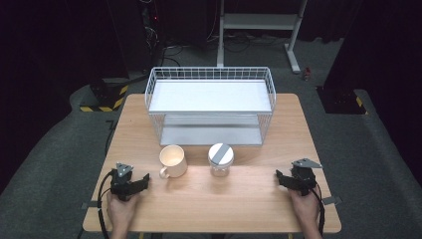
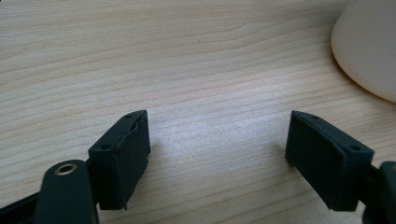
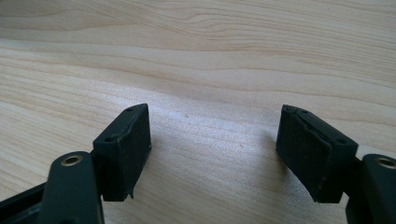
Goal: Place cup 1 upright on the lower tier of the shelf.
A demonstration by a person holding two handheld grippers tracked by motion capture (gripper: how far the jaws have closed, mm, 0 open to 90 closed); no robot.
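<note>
On the table (image 1: 209, 199), a cream mug (image 1: 172, 160) stands upright near the left gripper (image 1: 145, 180), its handle turned toward the front-left corner. Just to its right stands a clear glass jar (image 1: 220, 159) with a grey lid. Behind both sits a white wire rack (image 1: 210, 102). Both the left and the right gripper (image 1: 278, 176) rest low over bare wood, jaws apart, holding nothing.
</note>
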